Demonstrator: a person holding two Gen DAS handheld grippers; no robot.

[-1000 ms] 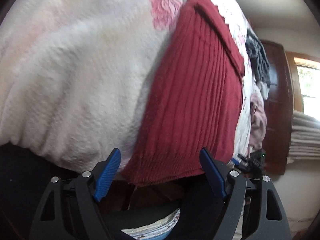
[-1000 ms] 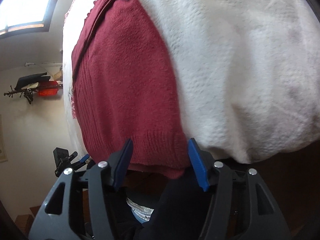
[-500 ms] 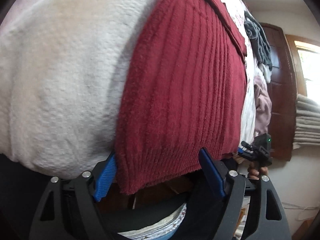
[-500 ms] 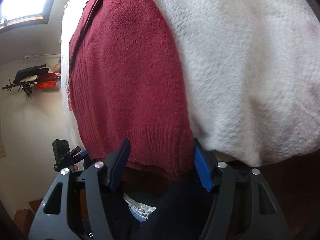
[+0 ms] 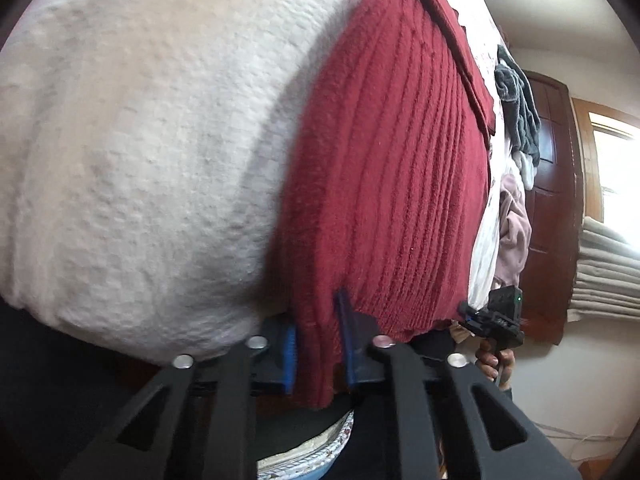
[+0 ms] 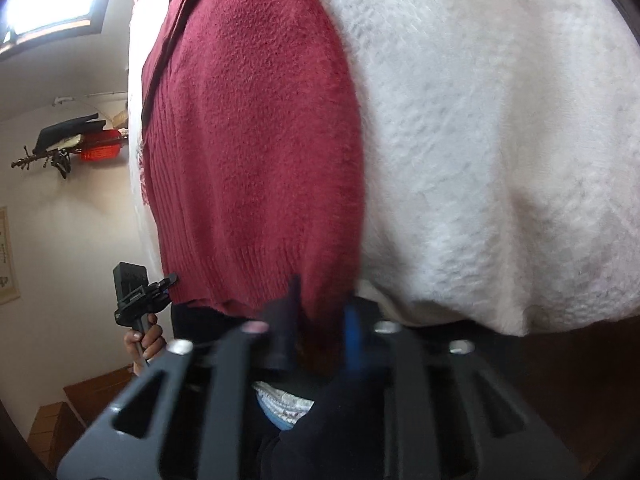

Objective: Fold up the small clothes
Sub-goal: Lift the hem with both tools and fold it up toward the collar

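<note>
A dark red ribbed knit garment lies on a fluffy white blanket, its hem hanging over the near edge. My left gripper is shut on the hem's left corner, blue pads pinching the knit. Seen from the right wrist, the same red garment rests on the white blanket, and my right gripper is shut on the hem's right corner. Each view shows the other gripper in a hand at the opposite corner.
A heap of grey and pink clothes sits at the far end of the blanket. Behind it stand a dark wooden door and a stack of folded linens. A red object on a wall rack shows on the right wrist side.
Both grippers moved forward onto the hem and went from open to shut, each pinching a bottom corner of the red garment.
</note>
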